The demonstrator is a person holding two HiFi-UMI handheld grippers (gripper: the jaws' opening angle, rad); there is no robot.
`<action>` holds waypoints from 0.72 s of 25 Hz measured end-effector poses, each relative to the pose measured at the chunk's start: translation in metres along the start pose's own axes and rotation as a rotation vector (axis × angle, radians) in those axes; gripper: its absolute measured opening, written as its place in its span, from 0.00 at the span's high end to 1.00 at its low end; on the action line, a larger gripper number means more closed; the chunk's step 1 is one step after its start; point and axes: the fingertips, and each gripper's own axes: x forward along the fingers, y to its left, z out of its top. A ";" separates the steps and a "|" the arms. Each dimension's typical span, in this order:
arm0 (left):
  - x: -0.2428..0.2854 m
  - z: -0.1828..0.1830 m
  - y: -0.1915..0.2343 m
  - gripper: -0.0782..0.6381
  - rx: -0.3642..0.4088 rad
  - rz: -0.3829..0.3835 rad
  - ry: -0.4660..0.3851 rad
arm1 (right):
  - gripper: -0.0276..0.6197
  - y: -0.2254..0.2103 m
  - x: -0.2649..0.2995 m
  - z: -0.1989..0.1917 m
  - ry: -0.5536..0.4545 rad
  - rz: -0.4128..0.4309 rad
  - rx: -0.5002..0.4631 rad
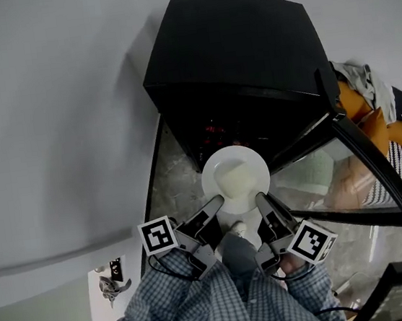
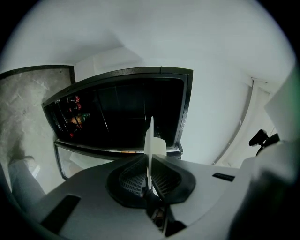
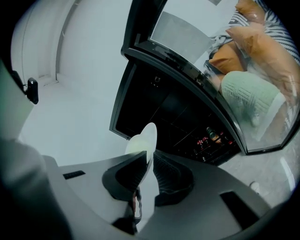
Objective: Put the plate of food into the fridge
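Observation:
A white plate with pale food on it hangs in front of the open black fridge. My left gripper is shut on the plate's near left rim, and my right gripper is shut on its near right rim. In the left gripper view the plate shows edge-on between the jaws, with the fridge's dark inside beyond. In the right gripper view the plate stands tilted between the jaws, facing the fridge opening.
The fridge's glass door stands swung open to the right. Bottles sit on a rack inside. A white wall runs along the left. Orange and striped cushions lie at the right. My checked sleeves fill the bottom.

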 end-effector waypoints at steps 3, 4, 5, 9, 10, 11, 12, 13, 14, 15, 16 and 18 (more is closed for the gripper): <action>0.001 0.001 0.005 0.86 -0.009 0.008 -0.036 | 0.88 -0.006 0.006 0.001 0.036 0.010 -0.010; 0.001 0.001 0.007 0.86 -0.013 0.011 -0.049 | 0.88 -0.008 0.009 0.000 0.049 0.014 -0.013; 0.000 0.002 0.009 0.86 -0.018 0.015 -0.061 | 0.88 -0.010 0.011 -0.001 0.063 0.015 -0.014; -0.002 0.004 0.022 0.86 -0.034 0.033 -0.088 | 0.88 -0.019 0.017 -0.006 0.096 0.005 -0.021; -0.002 0.004 0.025 0.86 -0.034 0.039 -0.090 | 0.88 -0.022 0.018 -0.007 0.099 0.002 -0.018; -0.002 0.005 0.028 0.86 -0.033 0.044 -0.090 | 0.88 -0.024 0.020 -0.008 0.100 0.001 -0.013; -0.001 0.007 0.030 0.86 -0.032 0.047 -0.091 | 0.88 -0.026 0.022 -0.009 0.100 0.000 -0.010; 0.000 0.008 0.032 0.86 -0.031 0.049 -0.093 | 0.88 -0.028 0.023 -0.008 0.097 -0.003 -0.010; 0.002 0.010 0.034 0.86 -0.031 0.050 -0.096 | 0.88 -0.029 0.025 -0.008 0.092 -0.007 -0.012; 0.003 0.011 0.035 0.86 -0.030 0.049 -0.097 | 0.88 -0.030 0.027 -0.006 0.083 -0.011 -0.015; 0.005 0.013 0.036 0.86 -0.030 0.049 -0.096 | 0.88 -0.031 0.029 -0.005 0.073 -0.015 -0.014; 0.010 0.017 0.040 0.86 -0.028 0.047 -0.088 | 0.88 -0.035 0.034 -0.002 0.056 -0.020 -0.007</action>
